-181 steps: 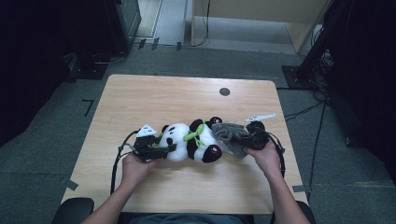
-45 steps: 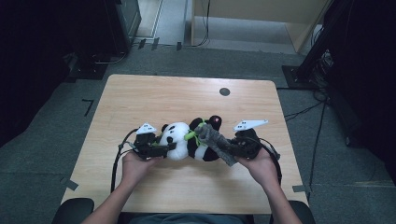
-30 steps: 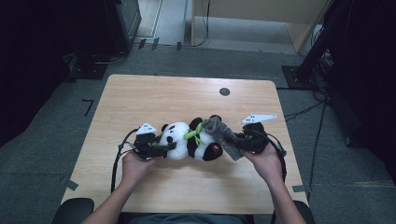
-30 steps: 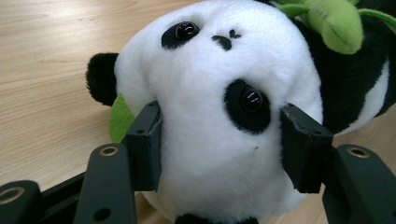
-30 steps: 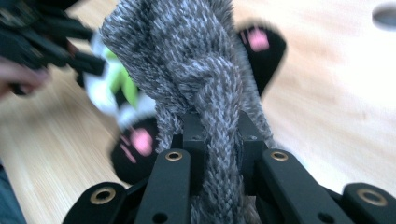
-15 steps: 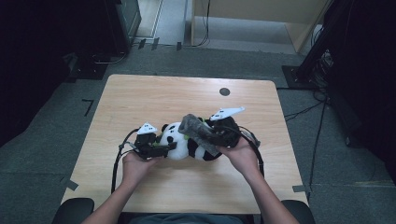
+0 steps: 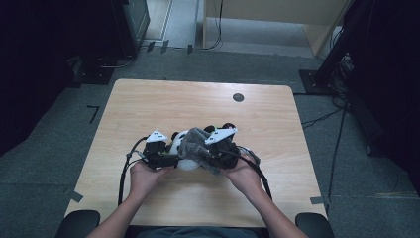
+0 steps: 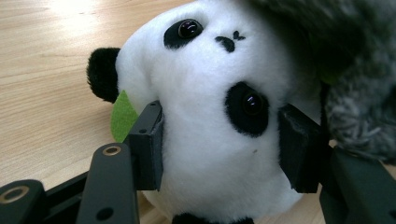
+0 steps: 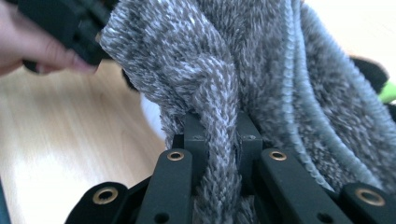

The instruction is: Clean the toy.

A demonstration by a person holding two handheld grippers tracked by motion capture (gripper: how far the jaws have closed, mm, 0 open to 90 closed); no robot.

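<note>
Panda plush [image 8: 219, 140]: head pinched in our left claw [image 8: 219, 149]. Grey knit scarf [image 9: 261, 84]: fold pinched in right claw [image 9: 219, 154], draped over panda, on bench [image 7: 148, 109]; we judge right hand nearer.

We take the panda toy [image 7: 181, 148] as our marker: it lies on the table [image 7: 148, 104], near its front edge. The left gripper [image 7: 166, 157] sits to its left, the knitted cloth [image 7: 195, 146] drapes over it, and the right gripper [image 7: 210, 154] sits to its right.
</note>
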